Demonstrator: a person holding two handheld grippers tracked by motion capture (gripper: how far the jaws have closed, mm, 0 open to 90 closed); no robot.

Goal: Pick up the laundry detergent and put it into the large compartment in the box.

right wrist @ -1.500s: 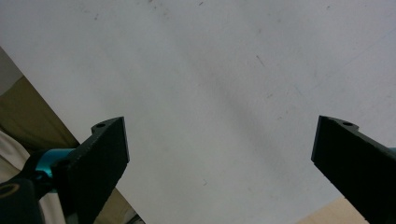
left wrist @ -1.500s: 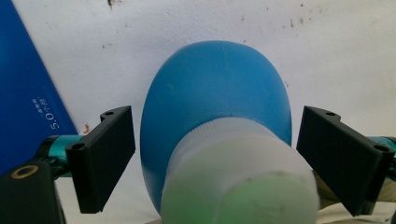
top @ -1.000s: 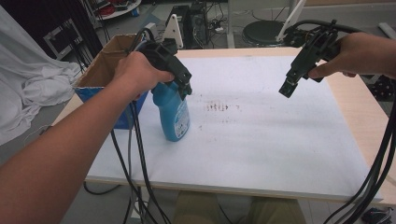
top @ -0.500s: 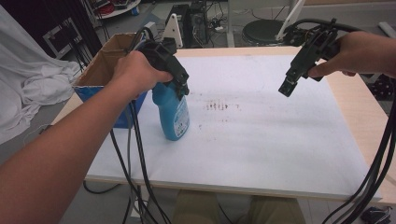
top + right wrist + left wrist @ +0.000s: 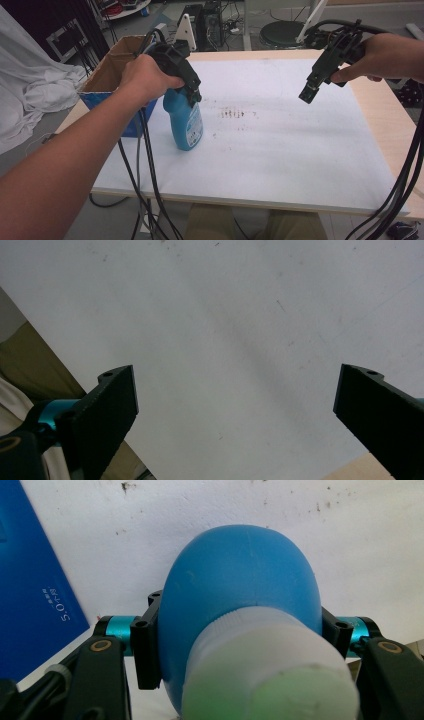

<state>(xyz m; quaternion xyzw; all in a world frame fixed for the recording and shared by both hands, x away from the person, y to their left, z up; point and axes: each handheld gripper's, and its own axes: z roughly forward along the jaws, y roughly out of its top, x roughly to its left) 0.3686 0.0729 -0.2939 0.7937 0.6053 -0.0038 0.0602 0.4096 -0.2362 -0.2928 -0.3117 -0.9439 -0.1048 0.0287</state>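
L gripper (image 5: 240, 645) jaws just been closing, now pinching bottle (image 5: 186, 120) w/ white cap (image 5: 270, 675) nearest; R gripper (image 5: 235, 405) hanging spread, nothing between.

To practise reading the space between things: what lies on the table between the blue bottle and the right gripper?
In the high view, bare white table with faint brown specks separates the blue bottle from the right gripper.

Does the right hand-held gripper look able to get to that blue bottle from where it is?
Probably yes: the right hand-held gripper hangs open over bare white table, nothing between. But the left hand-held gripper already clamps the blue bottle near its top.
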